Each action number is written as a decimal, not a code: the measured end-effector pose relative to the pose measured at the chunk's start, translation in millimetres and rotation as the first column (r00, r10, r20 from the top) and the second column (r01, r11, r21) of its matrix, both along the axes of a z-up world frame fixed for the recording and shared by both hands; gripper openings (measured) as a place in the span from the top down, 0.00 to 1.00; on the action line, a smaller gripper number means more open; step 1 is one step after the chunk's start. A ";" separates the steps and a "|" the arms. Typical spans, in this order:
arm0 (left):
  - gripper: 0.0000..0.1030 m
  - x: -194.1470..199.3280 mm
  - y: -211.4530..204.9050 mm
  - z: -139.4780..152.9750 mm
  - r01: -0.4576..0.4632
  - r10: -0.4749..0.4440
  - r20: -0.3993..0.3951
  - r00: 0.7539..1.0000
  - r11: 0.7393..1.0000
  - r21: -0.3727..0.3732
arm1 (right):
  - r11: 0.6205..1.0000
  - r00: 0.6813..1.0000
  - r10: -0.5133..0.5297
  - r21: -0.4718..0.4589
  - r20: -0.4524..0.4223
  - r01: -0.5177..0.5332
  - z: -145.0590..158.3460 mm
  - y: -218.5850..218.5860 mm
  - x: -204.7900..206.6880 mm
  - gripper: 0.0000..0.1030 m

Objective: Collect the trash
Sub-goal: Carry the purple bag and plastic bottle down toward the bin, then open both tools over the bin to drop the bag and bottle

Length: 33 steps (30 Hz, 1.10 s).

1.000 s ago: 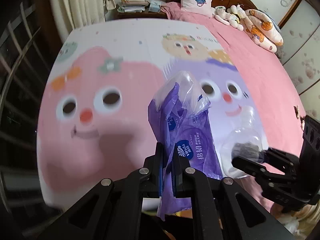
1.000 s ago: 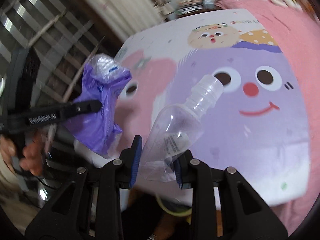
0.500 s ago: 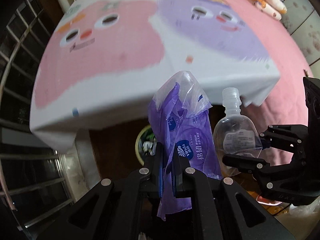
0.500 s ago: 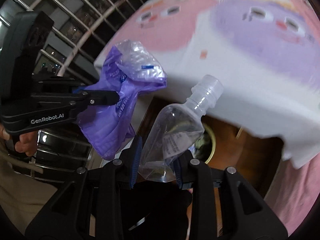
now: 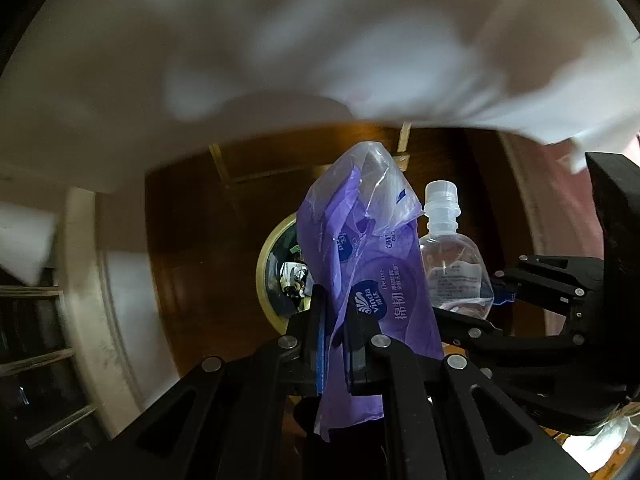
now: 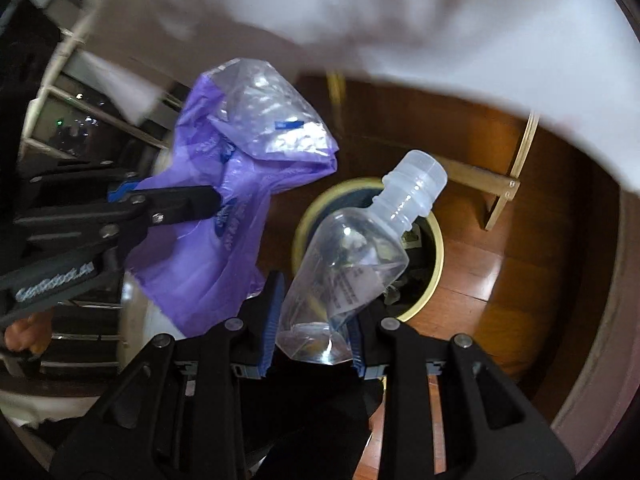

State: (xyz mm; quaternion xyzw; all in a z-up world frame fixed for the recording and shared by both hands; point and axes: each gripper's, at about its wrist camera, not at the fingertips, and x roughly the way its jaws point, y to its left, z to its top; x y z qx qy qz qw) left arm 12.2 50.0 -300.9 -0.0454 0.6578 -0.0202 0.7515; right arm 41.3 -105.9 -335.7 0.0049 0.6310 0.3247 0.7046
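Clamping a crumpled purple plastic tissue wrapper (image 5: 372, 280) between its pressed-together jaws, the left gripper (image 5: 334, 344) is pointing down at a round, gold-rimmed waste bin (image 5: 266, 268) standing on the dark brown wooden floor (image 5: 188, 240). White lettering on the wrapper is reading "Vinda" and "Deluxe", with Chinese characters beside it that are too small to make out; its clear upper part is carrying a short blue mark. In the left wrist view the bin is sitting at about nine o'clock from the wrapper, partly hidden behind it, with scraps of rubbish showing inside.

The right gripper (image 6: 312, 336) is squeezing the flattened base of a clear, crushed plastic bottle (image 6: 348, 264), its blue-padded jaws standing partly apart on either side of it. The bottle's ribbed white neck is pointing toward one o'clock, and small black print on its side is too fine to read. In the right wrist view the bin is lying directly behind the bottle, its rim curving out at three o'clock.

The wrapper is hanging at ten o'clock from the bottle, near it but apart. A blurred white cloth (image 6: 440, 32) is filling the top of both views. A hand (image 6: 24, 332) is showing at the left edge, gripping the left tool, whose side lettering is blurred.
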 end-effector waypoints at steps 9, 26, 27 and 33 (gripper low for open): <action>0.66 -7.3 1.7 -90.9 0.008 -0.008 -0.032 0.999 1.000 0.003 | 0.996 0.998 -0.051 -0.072 -0.038 0.048 -109.2 2.5 5.2 0.69; 0.21 -5.1 55.2 -93.2 -0.056 0.056 0.012 0.998 0.998 0.014 | 0.985 0.992 -0.129 -0.116 -0.013 0.127 -95.3 35.3 1.0 0.43; 0.21 -4.9 57.6 -88.6 -0.061 0.061 0.012 0.998 0.998 0.012 | 0.984 0.990 -0.138 -0.113 -0.011 0.136 -87.4 34.1 1.5 0.43; 0.21 -4.2 62.3 -44.4 -0.084 0.084 0.024 0.996 0.996 -0.008 | 0.976 0.981 -0.196 -0.092 0.013 0.196 -32.6 25.1 2.8 0.43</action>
